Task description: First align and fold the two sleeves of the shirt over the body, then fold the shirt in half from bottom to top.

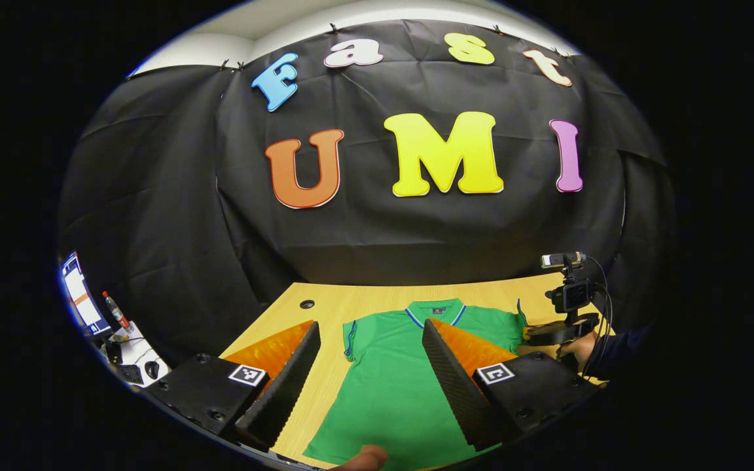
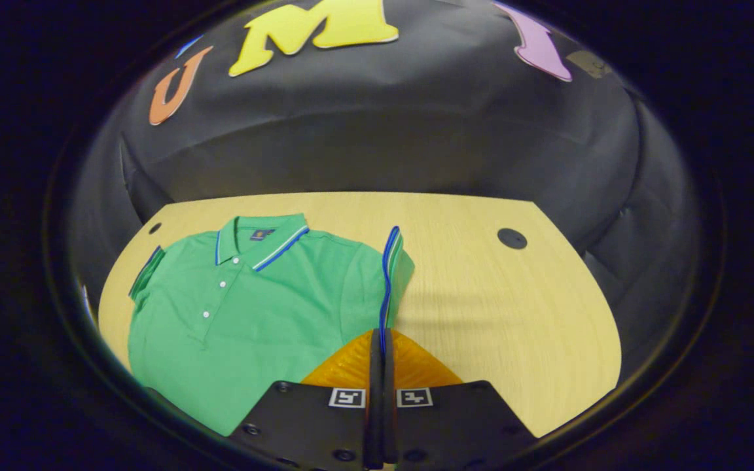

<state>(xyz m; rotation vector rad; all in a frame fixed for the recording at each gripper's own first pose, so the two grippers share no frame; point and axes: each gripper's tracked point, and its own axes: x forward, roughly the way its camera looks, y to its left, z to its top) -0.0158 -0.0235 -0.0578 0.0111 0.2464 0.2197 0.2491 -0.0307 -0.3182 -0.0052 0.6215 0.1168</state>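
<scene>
A green polo shirt (image 2: 252, 307) is laid flat on the wooden worktop (image 2: 495, 301), collar toward the booth wall. Its blue-edged sleeve cuff (image 2: 387, 294) is pinched between the closed fingers of the right tool (image 2: 380, 347). The left tool (image 1: 370, 353) is held wide open above the shirt body, gripping nothing. A small collar label (image 2: 258, 234) is seen, too small to be read.
</scene>
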